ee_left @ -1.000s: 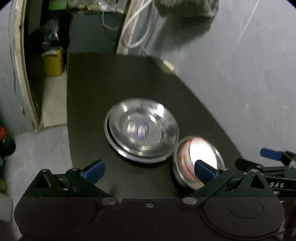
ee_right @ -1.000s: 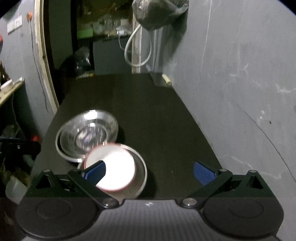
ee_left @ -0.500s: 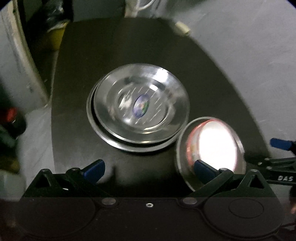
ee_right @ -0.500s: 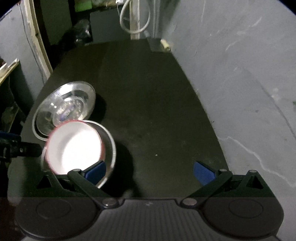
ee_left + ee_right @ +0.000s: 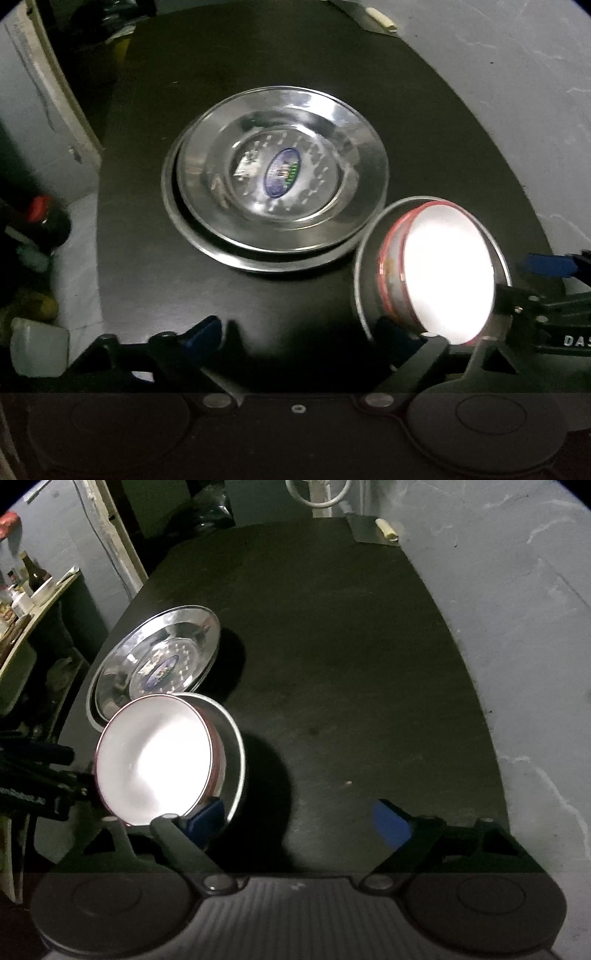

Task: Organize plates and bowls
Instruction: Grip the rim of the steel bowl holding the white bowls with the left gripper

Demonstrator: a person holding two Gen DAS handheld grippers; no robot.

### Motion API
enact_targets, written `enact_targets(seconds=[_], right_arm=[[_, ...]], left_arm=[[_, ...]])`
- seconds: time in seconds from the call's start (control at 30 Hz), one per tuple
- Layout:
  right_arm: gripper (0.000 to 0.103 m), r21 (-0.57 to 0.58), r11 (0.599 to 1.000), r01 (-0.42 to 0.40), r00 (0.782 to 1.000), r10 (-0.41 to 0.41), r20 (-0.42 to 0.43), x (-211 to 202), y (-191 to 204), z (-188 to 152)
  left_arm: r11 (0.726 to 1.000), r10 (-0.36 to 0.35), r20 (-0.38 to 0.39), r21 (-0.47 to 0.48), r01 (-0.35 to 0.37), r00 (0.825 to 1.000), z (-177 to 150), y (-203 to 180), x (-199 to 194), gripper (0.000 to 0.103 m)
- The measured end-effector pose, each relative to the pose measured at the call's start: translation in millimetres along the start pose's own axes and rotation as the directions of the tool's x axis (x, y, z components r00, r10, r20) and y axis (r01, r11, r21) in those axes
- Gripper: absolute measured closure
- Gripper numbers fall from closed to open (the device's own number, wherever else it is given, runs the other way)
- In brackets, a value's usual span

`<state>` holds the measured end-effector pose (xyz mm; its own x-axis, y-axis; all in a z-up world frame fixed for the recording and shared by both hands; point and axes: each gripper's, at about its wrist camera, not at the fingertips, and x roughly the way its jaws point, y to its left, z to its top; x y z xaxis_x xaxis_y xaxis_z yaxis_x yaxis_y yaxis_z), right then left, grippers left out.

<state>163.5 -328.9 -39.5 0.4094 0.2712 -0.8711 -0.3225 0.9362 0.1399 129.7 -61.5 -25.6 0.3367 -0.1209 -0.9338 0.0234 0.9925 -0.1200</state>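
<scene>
- Two steel plates (image 5: 275, 181) are lying stacked on the black table (image 5: 258, 55); the upper one is sitting slightly off-centre on the lower, whose rim (image 5: 173, 214) is showing along one side.
- The upper plate is carrying an oval blue sticker (image 5: 282, 176) at its centre; the print on it is too small to read.
- Just beside the stacked plates, on the side nearer the cameras, a white bowl (image 5: 447, 273) with a red outer band is sitting inside a steel bowl (image 5: 364, 269). The steel bowl's rim is appearing to touch or overlap the edge of the stacked plates; which one cannot be told.
- The white bowl's interior is glaring under the light, so its inner surface is washing out.
- The left gripper (image 5: 299, 334) is hovering near the stacked plates with its jaws closing; only bare table is lying between them. Its right finger (image 5: 397, 332) is standing just at the steel bowl's outer wall; contact cannot be confirmed.
- The right gripper (image 5: 299, 818) is standing beyond the nested bowls from the plates, jaws closing, nothing gripped. Its left finger (image 5: 205, 816) is sitting at the steel bowl's rim (image 5: 236, 753), partly hidden behind it.
- Both nested bowls are being cut across by gripper parts along their near edges.
- The grey wall (image 5: 517, 590) is running beside the table.
</scene>
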Motion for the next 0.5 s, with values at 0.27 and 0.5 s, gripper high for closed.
enact_targets(seconds=[0.27,0.5], right_arm=[[0.029,0.041,0.998,-0.042,0.999,0.042,-0.007,-0.4,-3.4,-0.7],[0.073,0.055,0.989,-0.137,0.99,0.138,-0.014,-3.5,2.5,0.5]], left_arm=[[0.996,-0.088,-0.008,0.004,0.088,0.996,3.7,0.7,2.5,0.039],[0.98,-0.175,-0.016,0.092,0.175,0.985,5.7,-13.7,3.8,0.081]])
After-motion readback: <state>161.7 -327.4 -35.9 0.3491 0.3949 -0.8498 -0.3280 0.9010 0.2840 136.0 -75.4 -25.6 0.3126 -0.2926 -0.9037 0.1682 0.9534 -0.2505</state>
